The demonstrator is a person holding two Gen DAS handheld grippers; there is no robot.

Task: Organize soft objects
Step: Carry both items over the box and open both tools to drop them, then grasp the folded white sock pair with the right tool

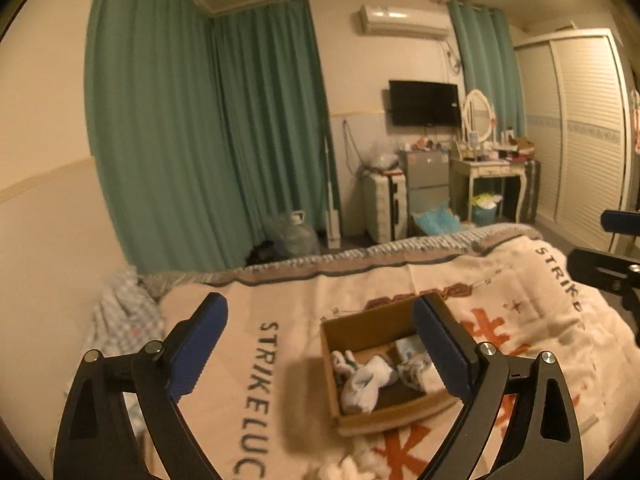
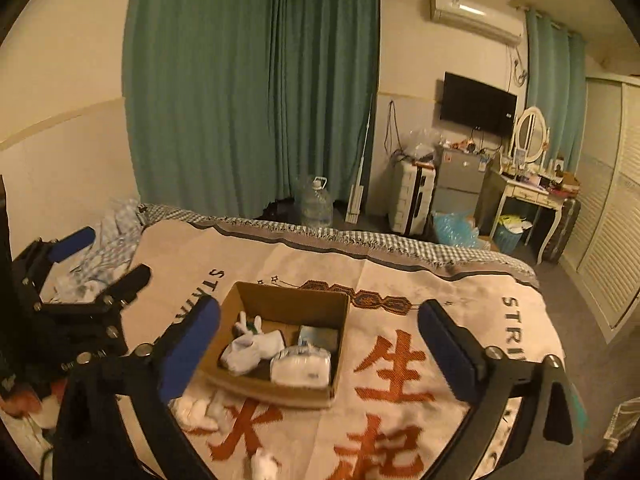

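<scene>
While the bed fills both views under a cream blanket with orange characters, an open cardboard box sits on it, holding white socks and a white packet. More white soft pieces lie on the blanket just beside the box's near edge. The left gripper and right gripper both hang above the bed with fingers spread wide and gripping nothing, the box framed between each pair.
</scene>
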